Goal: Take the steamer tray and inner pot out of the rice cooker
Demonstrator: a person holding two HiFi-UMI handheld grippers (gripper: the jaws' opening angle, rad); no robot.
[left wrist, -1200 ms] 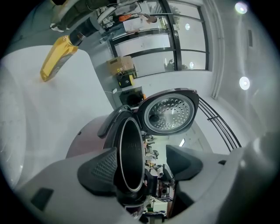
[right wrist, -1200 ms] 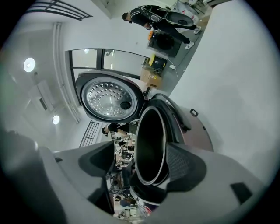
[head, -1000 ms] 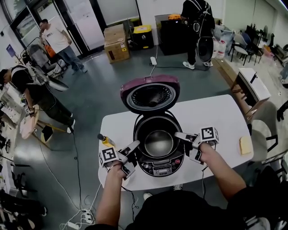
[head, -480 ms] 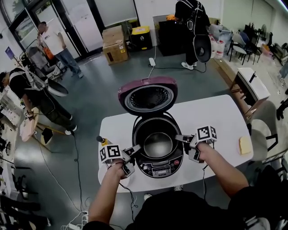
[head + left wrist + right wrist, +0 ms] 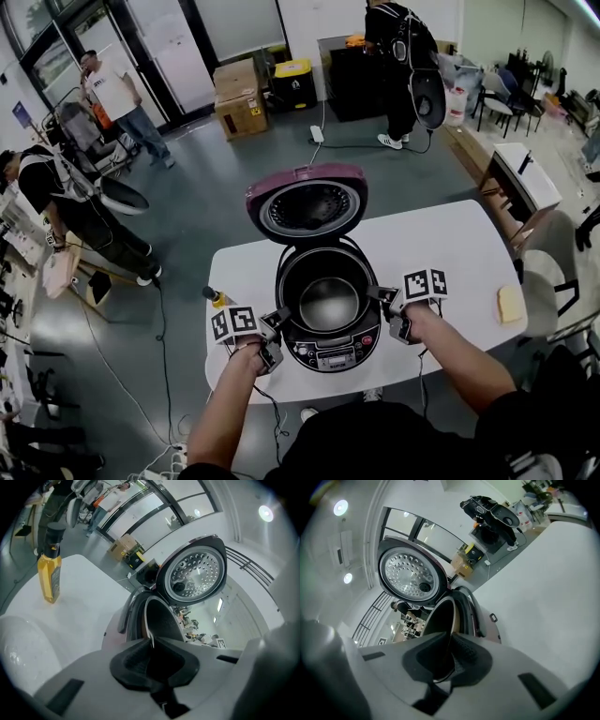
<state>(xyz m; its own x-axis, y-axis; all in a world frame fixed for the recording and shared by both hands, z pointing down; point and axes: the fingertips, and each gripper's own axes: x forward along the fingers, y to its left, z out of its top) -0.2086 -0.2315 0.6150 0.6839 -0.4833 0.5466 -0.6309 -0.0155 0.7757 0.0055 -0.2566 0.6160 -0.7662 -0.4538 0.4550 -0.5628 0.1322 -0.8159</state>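
**A:** Tool state?

**B:** Both are pressed together on the inner pot (image 5: 330,300). The left gripper (image 5: 279,320) is clamped on its left rim and the right gripper (image 5: 379,294) on its right rim. Both sets of jaws have just been closing. In each gripper view the thin rim edge is seen pinched between the pads.

**A:** Pot location?

**B:** It is seated in the rice cooker (image 5: 330,354), mid-table (image 5: 459,248), with the lid (image 5: 309,204) tipped up on the far side. The pot is bracketed by the two tools, so neither hand is nearer. The grip points are opposed left-right across the opening. The pot axis is upright, so a straight, level lift is judged to be needed, kept near of the lid.

**A:** Anything hidden?

**B:** No steamer tray can be made out. Only the shiny pot floor is seen inside, and nothing like a tray is seen on the table. The pot's outer wall is hidden by the cooker body. How deep the rim sits in the pads is cut off by the jaw housings. A yellow bottle (image 5: 217,297) is noted left of the cooker, apart from it.
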